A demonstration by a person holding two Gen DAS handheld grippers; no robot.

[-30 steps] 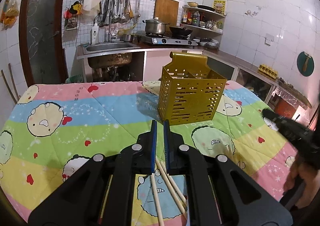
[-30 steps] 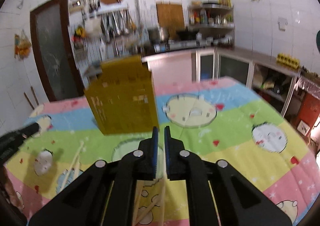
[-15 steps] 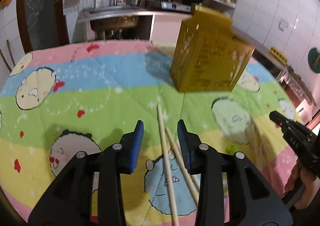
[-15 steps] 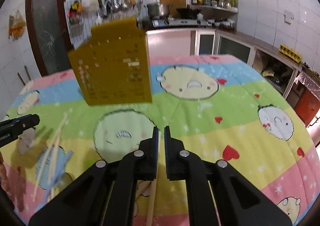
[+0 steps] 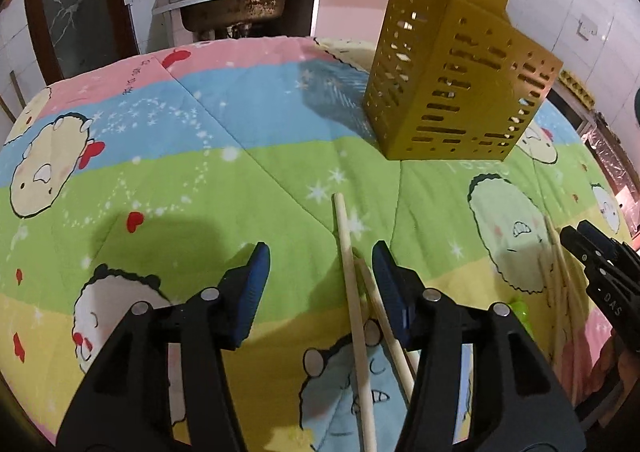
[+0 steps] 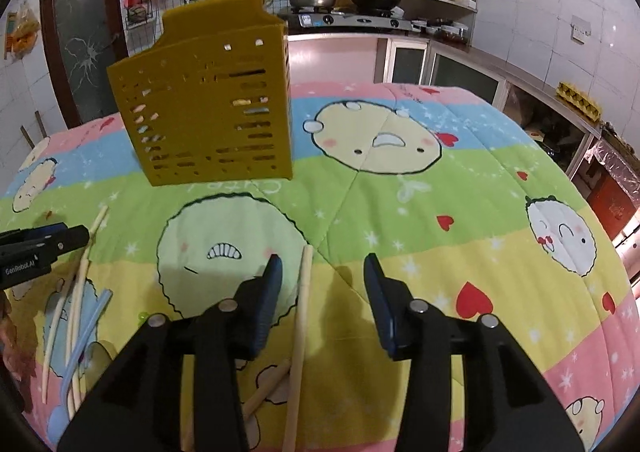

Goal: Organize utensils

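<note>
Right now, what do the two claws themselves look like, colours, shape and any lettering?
Both look alike: the left claw and the right claw each have two angular matte black plastic arms with round silver rivets, ending in flat blue fingers. Seen from the side, the right claw's black body carries white letters "DAS", and the left claw's carries white lettering starting "GenRobot". No cables or sleeves show.

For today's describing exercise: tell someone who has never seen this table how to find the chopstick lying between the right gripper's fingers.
Start at the yellow slotted holder standing on the cartoon quilt. Come towards the camera to the right gripper, its jaws open. The chopstick lies lengthwise between them, untouched; unlike the bundle by the left gripper, it runs straight out alone over the green face.
</note>
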